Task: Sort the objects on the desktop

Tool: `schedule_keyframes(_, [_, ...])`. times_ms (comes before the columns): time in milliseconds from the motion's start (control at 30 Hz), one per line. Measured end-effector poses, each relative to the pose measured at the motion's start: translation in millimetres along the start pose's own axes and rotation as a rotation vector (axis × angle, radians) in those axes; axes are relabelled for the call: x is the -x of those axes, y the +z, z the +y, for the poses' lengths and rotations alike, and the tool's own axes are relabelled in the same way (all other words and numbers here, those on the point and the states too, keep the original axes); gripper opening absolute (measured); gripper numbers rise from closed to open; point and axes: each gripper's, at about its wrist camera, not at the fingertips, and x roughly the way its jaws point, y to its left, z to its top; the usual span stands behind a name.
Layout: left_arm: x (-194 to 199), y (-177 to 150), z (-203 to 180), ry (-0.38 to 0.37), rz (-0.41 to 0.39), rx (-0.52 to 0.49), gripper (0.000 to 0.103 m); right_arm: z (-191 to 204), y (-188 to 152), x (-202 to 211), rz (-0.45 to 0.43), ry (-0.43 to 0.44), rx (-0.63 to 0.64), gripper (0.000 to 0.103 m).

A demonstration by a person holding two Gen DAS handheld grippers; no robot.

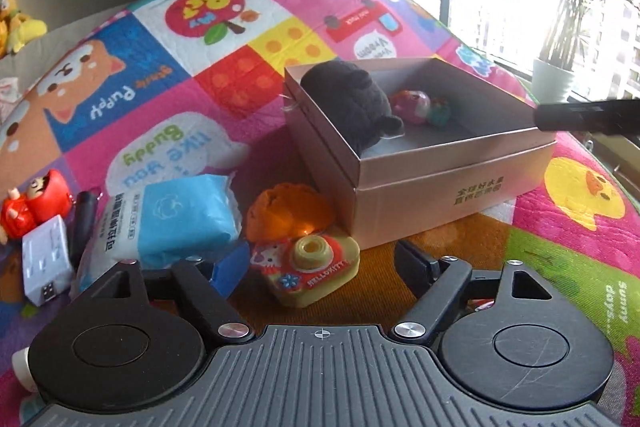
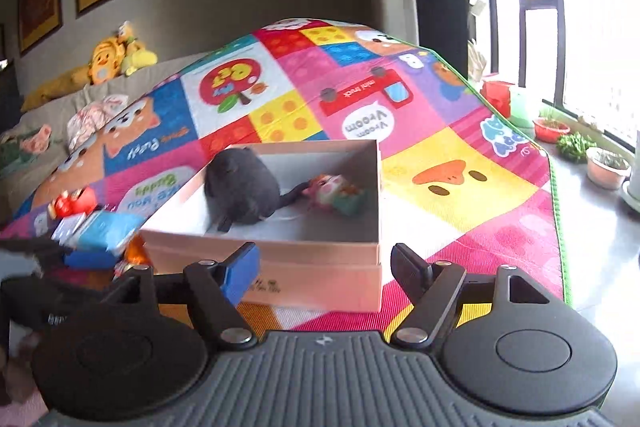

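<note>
While window glares, colourful mat (image 2: 460,155) carries box (image 2: 320,251).

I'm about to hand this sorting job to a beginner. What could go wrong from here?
1. The Hello Kitty toy camera between the left gripper's open jaws touches the orange toy; closing might nudge both.
2. The black plush fills the box's left side, so new items could land on it.

Matt cardboard box (image 1: 420,183), fuzzy black plush toy (image 1: 352,107), glossy plastic camera (image 1: 308,267), quilted cloth mat (image 1: 240,47)
</note>
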Motion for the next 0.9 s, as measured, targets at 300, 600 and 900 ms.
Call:
schedule_keyframes(300, [34,-20,31,-0.016,0.014,0.01,0.041,20,20,-59,0.074,-0.038,0.067,0.057])
schedule_keyframes(600, [49,-27,53,0.005,0.009,0.109,0.077,65,24,-67,0.072,0.022,0.154,0.059])
schedule_keyframes(900, [9,-7,41,0.053,0.002,0.091,0.076,64,-21,16,0.027,0.087,0.252,0.086])
